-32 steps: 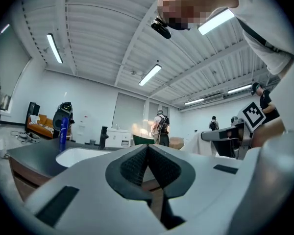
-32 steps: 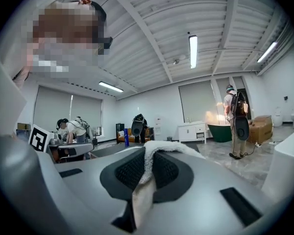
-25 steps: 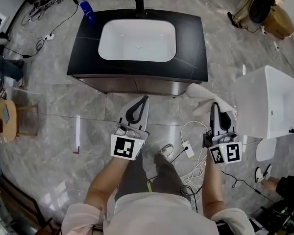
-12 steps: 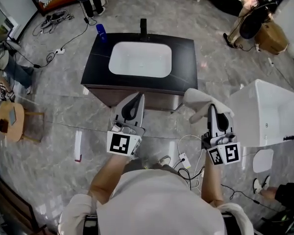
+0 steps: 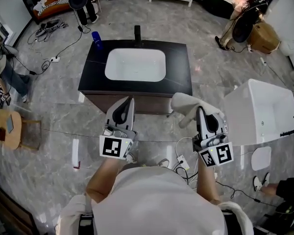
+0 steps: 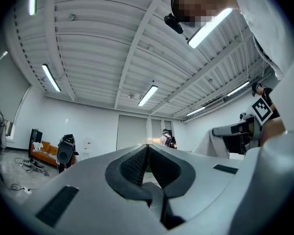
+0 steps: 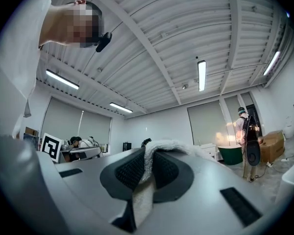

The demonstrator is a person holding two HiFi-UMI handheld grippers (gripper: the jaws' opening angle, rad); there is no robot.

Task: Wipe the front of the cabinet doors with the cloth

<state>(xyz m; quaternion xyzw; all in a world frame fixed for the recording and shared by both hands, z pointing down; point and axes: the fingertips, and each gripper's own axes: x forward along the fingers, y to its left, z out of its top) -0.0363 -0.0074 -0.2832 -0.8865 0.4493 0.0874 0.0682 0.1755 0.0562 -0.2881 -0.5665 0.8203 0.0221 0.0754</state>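
Cloth (image 5: 185, 105) is hanging pinched in the right claw (image 5: 202, 112), near the cabinet (image 5: 152, 103) under the black worktop (image 5: 180, 67). The left claw (image 5: 129, 103) is sitting closed on nothing. Cables (image 5: 186, 160) are trailing across the floor underfoot. From above, the doors are showing only as a thin strip.

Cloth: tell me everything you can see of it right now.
The cloth is white, fluffy, terry-like fabric, bunched up. It is pinched between the shut jaws of the right gripper, folding over their tips and flopping toward the person's left. It is held near the cabinet front. Whether it touches the doors cannot be told.
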